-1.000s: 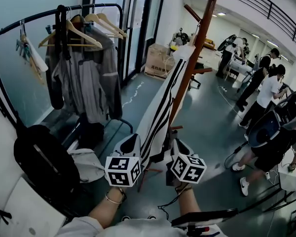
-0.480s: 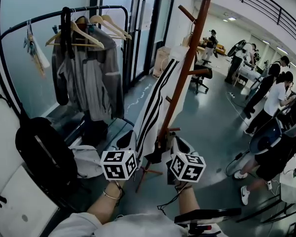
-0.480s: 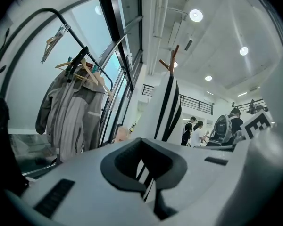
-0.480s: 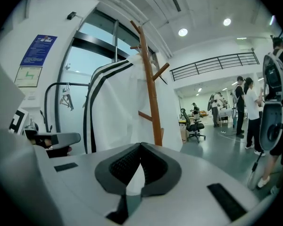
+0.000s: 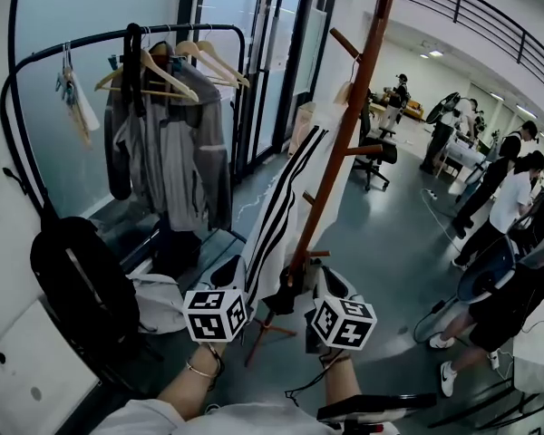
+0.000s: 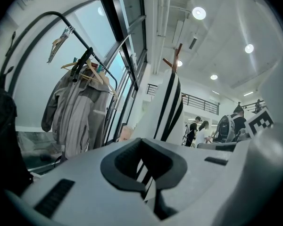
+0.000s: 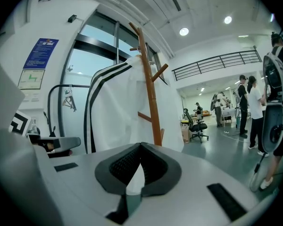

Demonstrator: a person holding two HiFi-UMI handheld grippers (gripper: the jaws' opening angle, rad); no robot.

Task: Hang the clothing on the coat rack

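Observation:
A white garment with black stripes [image 5: 286, 207] hangs against the brown wooden coat rack [image 5: 349, 125], its top draped near an upper peg. My left gripper [image 5: 238, 270] is shut on the garment's striped lower edge [image 6: 148, 182]. My right gripper [image 5: 315, 275] is shut on the white fabric [image 7: 132, 180] beside it. Both grippers sit low, side by side, close to the rack's base. In the right gripper view the garment [image 7: 118, 107] covers the rack's pole [image 7: 151, 98] from the left. The left gripper view shows the garment [image 6: 167, 102] rising toward the rack's top [image 6: 178, 55].
At the left a black metal clothes rail [image 5: 18, 107] carries a grey jacket [image 5: 168, 152] on wooden hangers. A black bag [image 5: 77, 284] leans below it, with a white cloth [image 5: 159, 297] beside. Several people [image 5: 508, 188] and an office chair [image 5: 376, 152] are at the right.
Both grippers keep their hold on the garment's lower edge. My view has shifted a little, so the rack and garment stand more upright in the frame.

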